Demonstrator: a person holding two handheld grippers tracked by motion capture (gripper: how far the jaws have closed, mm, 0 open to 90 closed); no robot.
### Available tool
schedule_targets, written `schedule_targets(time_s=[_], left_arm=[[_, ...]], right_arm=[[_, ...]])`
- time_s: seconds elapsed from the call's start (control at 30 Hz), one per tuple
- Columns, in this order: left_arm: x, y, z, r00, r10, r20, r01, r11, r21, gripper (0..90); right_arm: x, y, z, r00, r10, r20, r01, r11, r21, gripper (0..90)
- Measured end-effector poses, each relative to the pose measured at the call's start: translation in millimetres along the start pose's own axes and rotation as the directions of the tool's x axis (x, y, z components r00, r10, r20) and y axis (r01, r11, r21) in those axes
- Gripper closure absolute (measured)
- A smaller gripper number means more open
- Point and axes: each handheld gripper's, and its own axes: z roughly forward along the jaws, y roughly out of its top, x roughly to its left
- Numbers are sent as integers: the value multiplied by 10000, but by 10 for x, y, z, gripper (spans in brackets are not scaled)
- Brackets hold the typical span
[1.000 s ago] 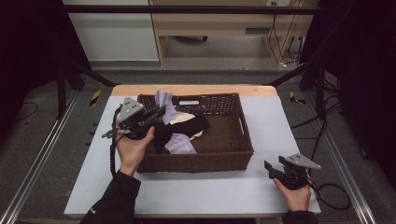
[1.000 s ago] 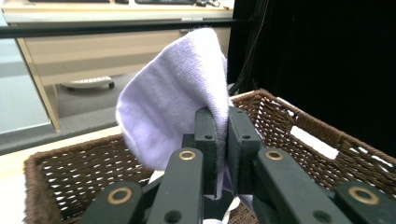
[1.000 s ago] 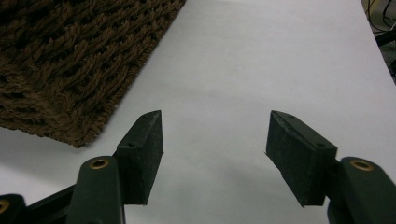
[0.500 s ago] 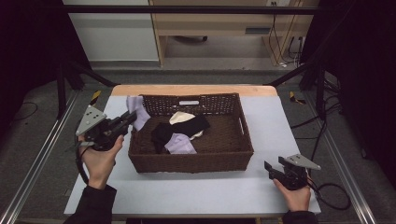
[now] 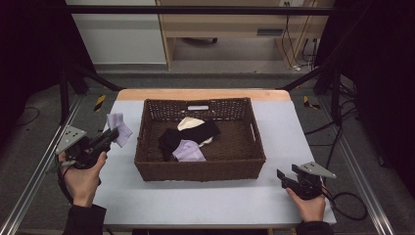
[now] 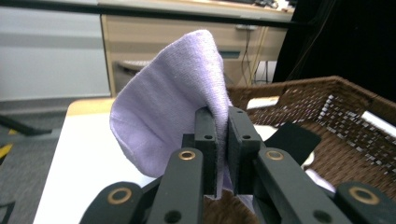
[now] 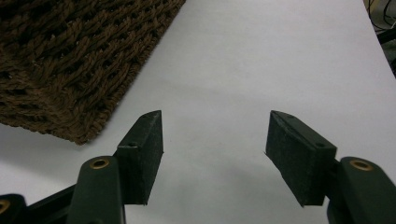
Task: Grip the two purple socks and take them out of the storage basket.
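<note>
A brown wicker basket (image 5: 200,169) is sitting in the middle of the table (image 5: 195,200), closer to its far edge. Inside it, a black sock (image 5: 188,134) is lying across a cream one (image 5: 188,122), and a purple sock (image 5: 187,151) is resting toward the basket's near wall. A wooden cabinet (image 5: 235,24) is standing beyond the table's far edge.
</note>
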Motion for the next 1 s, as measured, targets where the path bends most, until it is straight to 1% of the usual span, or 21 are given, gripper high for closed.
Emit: schedule_targets(time_s=[0.03, 0.07, 0.13, 0.2, 0.23, 0.27, 0.3, 0.37, 0.47, 0.57, 0.67, 0.77, 0.87, 0.93, 0.97, 1.0], left_arm=[[0, 0, 0, 10000, 0, 0, 0, 10000, 0, 829], [31, -44, 2, 10000, -53, -79, 53, 10000, 74, 829], [91, -135, 5, 9995, -123, -278, 130, 9996, 251, 829], [104, -161, 9, 9994, -162, -311, 171, 9994, 292, 829], [141, -239, 32, 9989, -193, -419, 215, 9983, 538, 829], [141, -239, 32, 9989, -193, -419, 215, 9983, 538, 829], [170, -291, 63, 9984, -169, -537, 210, 9968, 772, 829], [183, -316, 78, 9980, -199, -604, 251, 9960, 860, 829], [215, -402, 132, 9973, -189, -711, 274, 9923, 1208, 829], [237, -509, 184, 9964, -129, -835, 263, 9866, 1610, 829], [266, -624, 221, 9955, -97, -945, 286, 9791, 2014, 828], [296, -700, 244, 9945, -48, -1047, 290, 9726, 2309, 827], [320, -774, 278, 9940, -42, -1090, 333, 9634, 2660, 822], [322, -818, 307, 9941, 24, -1081, 290, 9573, 2876, 815], [320, -830, 316, 9942, 66, -1071, 253, 9556, 2937, 811], [318, -853, 337, 9943, 160, -1050, 176, 9500, 3117, 795]], right_arm=[[0, 0, 0, 10000, 0, 0, 0, 10000, 0, 368], [0, -2, 2, 10000, -39, -9, 39, 10000, 0, 367], [8, -1, -3, 10000, 40, -43, -40, 10000, 30, 365], [7, -2, -3, 10000, 11, -34, -11, 10000, 23, 365], [8, -3, -3, 10000, 6, -31, -6, 10000, 24, 362], [8, -3, -3, 10000, 6, -31, -6, 10000, 24, 362], [9, -3, -1, 10000, 10, -37, -10, 10000, 23, 359], [9, -3, -1, 10000, 7, -39, -7, 10000, 23, 357], [5, -7, 6, 10000, -85, 27, 86, 10000, -10, 350], [10, -11, 11, 9999, -101, 31, 101, 9999, 35, 346], [14, -16, 15, 9999, -147, 30, 147, 9999, 68, 340], [14, -18, 22, 9998, -210, 60, 210, 9998, 65, 329], [13, -21, 25, 9996, -277, 102, 276, 9996, 112, 327], [13, -20, 26, 9996, -257, 125, 256, 9996, 131, 317], [14, -21, 25, 9996, -235, 129, 233, 9996, 129, 314], [13, -21, 25, 9996, -243, 145, 242, 9996, 119, 306]])
